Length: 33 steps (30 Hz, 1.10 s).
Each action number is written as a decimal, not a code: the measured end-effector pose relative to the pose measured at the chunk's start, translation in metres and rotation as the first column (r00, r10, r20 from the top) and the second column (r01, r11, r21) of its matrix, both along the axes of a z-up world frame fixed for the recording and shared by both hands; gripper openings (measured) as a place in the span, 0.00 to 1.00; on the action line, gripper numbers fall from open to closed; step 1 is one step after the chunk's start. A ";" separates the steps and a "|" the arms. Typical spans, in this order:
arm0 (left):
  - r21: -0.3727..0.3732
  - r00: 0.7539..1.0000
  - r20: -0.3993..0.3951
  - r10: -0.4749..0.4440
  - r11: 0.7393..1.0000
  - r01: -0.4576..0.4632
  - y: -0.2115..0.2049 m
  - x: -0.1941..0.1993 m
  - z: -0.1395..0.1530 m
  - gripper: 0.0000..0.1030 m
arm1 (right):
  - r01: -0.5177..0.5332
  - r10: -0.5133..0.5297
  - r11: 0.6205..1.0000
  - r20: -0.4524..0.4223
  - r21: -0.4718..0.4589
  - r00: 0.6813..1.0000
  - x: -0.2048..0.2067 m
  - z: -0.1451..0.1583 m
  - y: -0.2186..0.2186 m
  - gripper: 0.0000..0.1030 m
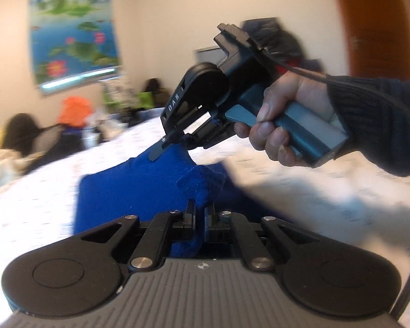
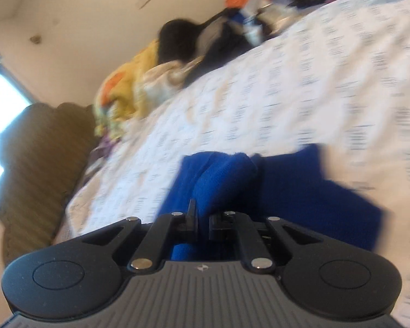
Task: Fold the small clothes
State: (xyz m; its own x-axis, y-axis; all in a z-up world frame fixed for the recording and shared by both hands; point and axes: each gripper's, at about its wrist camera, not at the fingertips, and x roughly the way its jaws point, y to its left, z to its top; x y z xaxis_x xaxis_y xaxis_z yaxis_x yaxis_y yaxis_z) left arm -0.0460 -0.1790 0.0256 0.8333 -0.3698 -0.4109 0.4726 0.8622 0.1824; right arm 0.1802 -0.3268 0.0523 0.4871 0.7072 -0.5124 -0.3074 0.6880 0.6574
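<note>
Blue garment (image 1: 139,191) between both grippers' jaws

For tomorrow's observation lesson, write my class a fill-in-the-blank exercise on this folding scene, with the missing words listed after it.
1. The knitted garment pinched in both grippers is ____ in colour.
2. The garment lies on a bed cover that is mostly ____ with small printed marks.
3. In the left wrist view, the right gripper is held by a hand in a ____ knitted sleeve.
4. The left gripper is ____ on the cloth.

Missing words: blue; white; dark; shut
</note>
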 end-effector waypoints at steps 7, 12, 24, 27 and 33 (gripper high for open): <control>-0.015 0.985 -0.161 -0.062 0.998 0.061 -0.027 0.022 -0.028 0.08 | 0.158 -0.154 0.987 -0.105 0.031 0.982 -0.014 -0.051 -0.063 0.10; -0.085 0.986 -0.152 -0.067 0.995 0.055 0.020 0.015 -0.008 0.89 | 0.213 -0.200 0.971 -0.115 0.110 0.973 -0.014 -0.044 -0.066 0.50; -0.414 0.800 -0.600 0.028 0.845 -0.340 0.140 0.199 -0.018 0.91 | 0.182 -0.169 0.980 -0.144 0.084 0.975 0.008 -0.052 -0.047 0.72; -0.387 0.772 -0.634 0.039 0.849 -0.361 0.130 0.228 -0.026 0.26 | 0.159 -0.160 0.987 -0.107 -0.019 0.981 0.006 -0.052 -0.029 0.25; -0.368 0.835 -0.545 0.072 0.875 -0.315 0.149 0.202 0.008 0.21 | 0.129 -0.129 0.992 -0.034 0.004 0.991 -0.006 -0.025 -0.010 0.19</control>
